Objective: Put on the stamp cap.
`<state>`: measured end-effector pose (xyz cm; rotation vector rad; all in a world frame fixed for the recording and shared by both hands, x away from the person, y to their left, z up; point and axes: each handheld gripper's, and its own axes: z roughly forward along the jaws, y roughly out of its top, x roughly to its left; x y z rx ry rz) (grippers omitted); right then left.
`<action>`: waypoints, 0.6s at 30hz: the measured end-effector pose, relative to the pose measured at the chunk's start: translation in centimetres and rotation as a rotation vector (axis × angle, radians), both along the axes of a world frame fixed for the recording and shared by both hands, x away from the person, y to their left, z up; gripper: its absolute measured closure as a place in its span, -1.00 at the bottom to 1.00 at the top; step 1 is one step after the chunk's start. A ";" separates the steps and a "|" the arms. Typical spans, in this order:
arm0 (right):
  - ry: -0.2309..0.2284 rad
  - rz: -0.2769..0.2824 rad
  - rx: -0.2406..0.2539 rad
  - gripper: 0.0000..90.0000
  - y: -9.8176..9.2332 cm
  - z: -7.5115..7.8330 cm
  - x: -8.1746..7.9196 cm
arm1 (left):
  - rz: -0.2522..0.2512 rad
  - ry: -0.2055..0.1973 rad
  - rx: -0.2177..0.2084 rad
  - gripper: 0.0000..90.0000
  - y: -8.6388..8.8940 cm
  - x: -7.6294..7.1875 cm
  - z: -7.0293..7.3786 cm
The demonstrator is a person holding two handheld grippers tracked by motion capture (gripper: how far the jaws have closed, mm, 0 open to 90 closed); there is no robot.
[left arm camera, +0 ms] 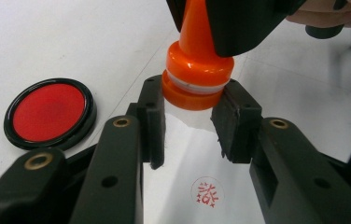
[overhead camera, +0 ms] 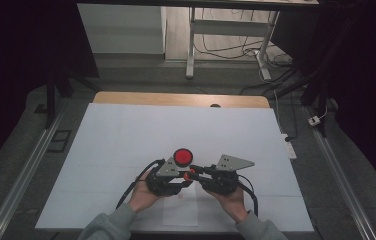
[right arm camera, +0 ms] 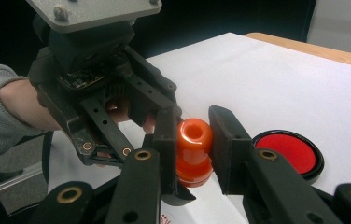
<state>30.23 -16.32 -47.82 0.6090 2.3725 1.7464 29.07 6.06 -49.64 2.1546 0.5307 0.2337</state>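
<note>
An orange stamp (left arm camera: pixel 197 79) hangs just above a small paper sheet (overhead camera: pixel 180 212) near the table's front edge. My left gripper (left arm camera: pixel 190 121) is shut on its wide base, one pad on each side. My right gripper (right arm camera: pixel 193 140) is shut on its narrower handle top (right arm camera: pixel 194 133) and comes in from the right (overhead camera: pixel 194 172). In the high view the left gripper (overhead camera: pixel 183 181) meets it nose to nose at the stamp (overhead camera: pixel 187 175). A round red ink pad (overhead camera: pixel 182 157) in a black case lies open just beyond them. A red stamped mark (left arm camera: pixel 207 191) shows on the paper below.
A large white sheet (overhead camera: pixel 126 140) covers the table, with the wooden table edge (overhead camera: pixel 181 99) showing at the far side. Beyond it stand desk legs and cables on the floor. Metal rails (overhead camera: pixel 26 170) run along both sides.
</note>
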 end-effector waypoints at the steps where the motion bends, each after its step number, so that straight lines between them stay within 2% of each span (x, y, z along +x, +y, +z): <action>1: -0.001 0.001 -0.001 0.61 0.0 0.0 0.0 | 0.000 0.000 0.000 0.43 0.0 0.0 0.0; 15: -0.002 0.001 -0.007 0.61 0.1 -0.1 0.0 | -0.005 0.000 0.002 0.43 -0.1 -0.1 -0.1; 18: -0.001 0.002 -0.010 0.61 0.1 -0.1 0.0 | -0.001 0.000 -0.008 0.43 0.0 -0.1 0.0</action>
